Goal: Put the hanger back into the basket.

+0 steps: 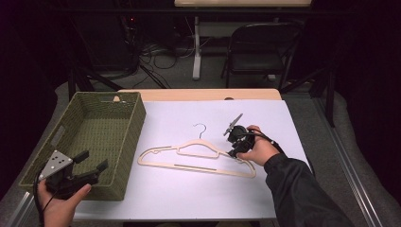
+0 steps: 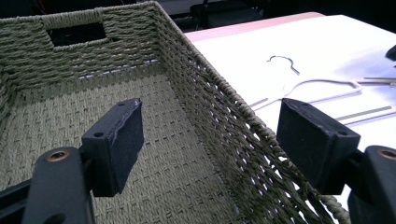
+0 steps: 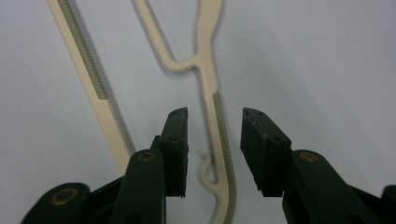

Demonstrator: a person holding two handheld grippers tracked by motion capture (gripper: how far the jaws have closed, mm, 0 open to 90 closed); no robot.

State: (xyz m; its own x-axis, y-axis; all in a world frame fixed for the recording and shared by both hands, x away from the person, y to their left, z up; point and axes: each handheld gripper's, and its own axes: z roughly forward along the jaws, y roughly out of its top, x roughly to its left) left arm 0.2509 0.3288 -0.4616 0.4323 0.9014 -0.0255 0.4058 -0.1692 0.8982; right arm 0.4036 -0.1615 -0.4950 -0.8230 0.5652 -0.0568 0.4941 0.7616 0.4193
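A cream plastic hanger (image 1: 198,158) with a metal hook (image 1: 201,127) lies flat on the white table top. My right gripper (image 1: 235,153) is at the hanger's right shoulder. In the right gripper view, its jaws (image 3: 215,126) stand on either side of the hanger's ribbed shoulder bar (image 3: 219,121), with a gap between each pad and the bar. My left gripper (image 1: 92,161) is held open at the near right corner of the green woven basket (image 1: 137,123). In the left gripper view, that gripper (image 2: 210,126) straddles the basket's right wall (image 2: 219,88), and the hanger (image 2: 322,86) lies beyond it.
The basket takes up the table's left side and nothing lies inside it. A strip of wooden table edge (image 1: 198,94) runs behind the white top. Behind the table stand a folding chair (image 1: 257,47) and loose cables on the floor.
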